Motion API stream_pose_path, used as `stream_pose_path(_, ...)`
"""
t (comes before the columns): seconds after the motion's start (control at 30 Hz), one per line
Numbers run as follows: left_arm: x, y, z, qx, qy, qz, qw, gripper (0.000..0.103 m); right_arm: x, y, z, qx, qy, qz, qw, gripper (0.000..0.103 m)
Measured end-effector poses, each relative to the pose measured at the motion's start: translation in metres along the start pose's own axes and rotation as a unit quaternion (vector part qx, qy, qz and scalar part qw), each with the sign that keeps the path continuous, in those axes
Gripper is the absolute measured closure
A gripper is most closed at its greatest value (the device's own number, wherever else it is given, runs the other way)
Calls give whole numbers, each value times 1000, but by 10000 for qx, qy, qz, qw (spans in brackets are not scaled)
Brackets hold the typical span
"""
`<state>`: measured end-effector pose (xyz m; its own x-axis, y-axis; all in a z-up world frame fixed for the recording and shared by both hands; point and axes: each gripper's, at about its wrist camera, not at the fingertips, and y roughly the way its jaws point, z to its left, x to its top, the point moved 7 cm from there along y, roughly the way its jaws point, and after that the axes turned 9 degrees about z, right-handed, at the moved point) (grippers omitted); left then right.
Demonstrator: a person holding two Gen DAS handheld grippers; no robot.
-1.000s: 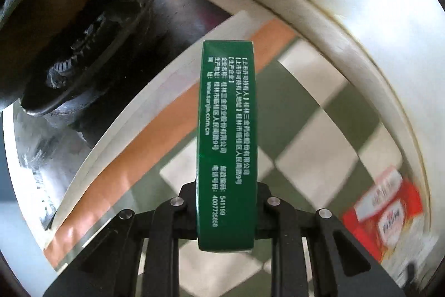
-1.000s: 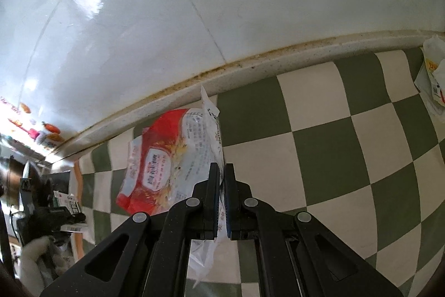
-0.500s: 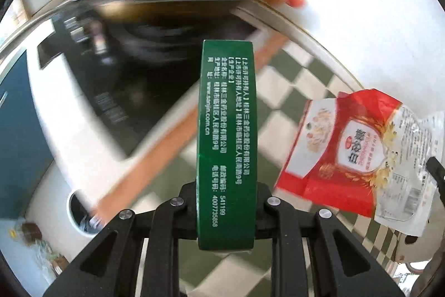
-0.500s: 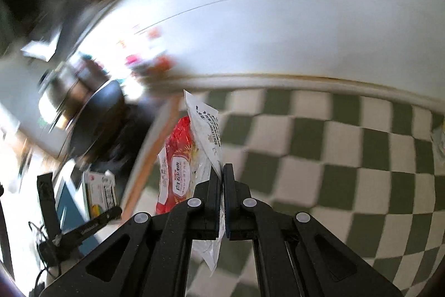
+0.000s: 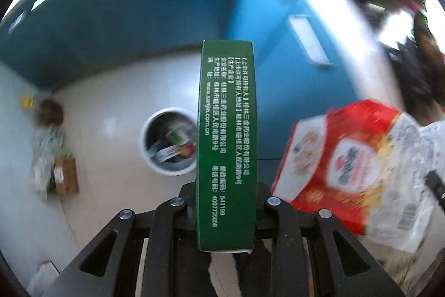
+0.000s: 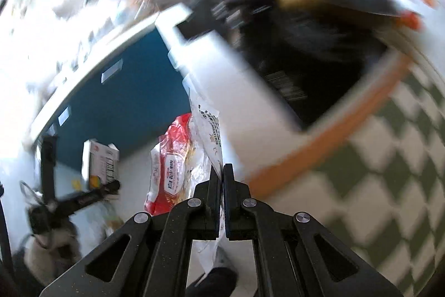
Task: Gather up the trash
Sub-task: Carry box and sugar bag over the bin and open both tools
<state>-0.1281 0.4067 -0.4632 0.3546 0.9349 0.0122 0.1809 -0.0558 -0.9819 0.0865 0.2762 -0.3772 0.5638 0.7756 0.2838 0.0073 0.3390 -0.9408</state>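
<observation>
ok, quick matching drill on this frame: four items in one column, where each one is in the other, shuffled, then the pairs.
Items
1. green box
2. red snack bag
3. white bin
4. brown carton

Places
A. on the floor, holding trash
B. clamped in the left hand-held gripper
C. on the floor, left of the bin
D. pinched in the right hand-held gripper

Pairs: 1-B, 2-D, 3-A, 4-C
</observation>
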Motion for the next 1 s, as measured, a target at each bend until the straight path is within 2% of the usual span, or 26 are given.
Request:
stream_pose_path(0.17, 29, 112, 93, -94, -616, 408, 9972, 83, -13, 189, 84, -241, -519, 699, 9959, 101)
stream_pose_path(0.23, 41, 167, 121, -92, -734, 530, 9958, 83, -22, 251, 98, -367, -594, 888, 9936, 102)
stream_pose_path(0.27, 44, 189, 131, -89, -770, 592, 9952, 83, -28, 297, 104, -386, -566, 1047, 9921, 101)
stream_pose_path(0.4, 54, 291, 162, -341, -907, 972, 9905, 83, -45, 419, 118, -663, -718, 1372, 9857, 102)
stream_pose_path(0.53, 62, 372, 165, -703, -1033, 1356, 9829, 83, -57, 502, 128, -875, -945, 1513, 9801, 101)
stream_pose_path(0.67, 66, 423, 166, -954, -1231, 1726, 9726, 82, -70, 568, 139, -870, -1057, 1828, 9736, 101)
stream_pose_path(0.73, 64, 440, 164, -994, -1227, 1916, 9687, 82, -71, 584, 138, -859, -1040, 1992, 9706, 101)
stream_pose_path(0.77, 65, 444, 163, -925, -1204, 1978, 9684, 78, -72, 590, 136, -846, -1047, 2068, 9691, 98)
stream_pose_path(0.8, 64, 447, 163, -811, -1134, 2020, 9694, 64, -71, 593, 133, -868, -1054, 2138, 9673, 96)
stream_pose_path(0.83, 64, 447, 166, -747, -1085, 1975, 9714, 55, -72, 593, 131, -806, -1014, 2183, 9673, 86)
stream_pose_path(0.87, 65, 445, 166, -718, -1066, 1868, 9739, 43, -70, 591, 130, -738, -984, 2180, 9682, 61)
stream_pose_path(0.9, 67, 440, 165, -711, -1037, 1708, 9773, 39, -67, 588, 127, -770, -989, 2139, 9688, 49)
stream_pose_path(0.93, 70, 436, 162, -677, -999, 1637, 9791, 38, -65, 582, 124, -825, -1020, 2069, 9695, 32)
stream_pose_path(0.97, 73, 433, 164, -569, -948, 1540, 9819, 34, -63, 577, 122, -788, -1031, 2027, 9706, 25)
stream_pose_path(1.0, 74, 427, 165, -404, -892, 1433, 9848, 27, -60, 572, 117, -775, -1025, 1994, 9715, 24)
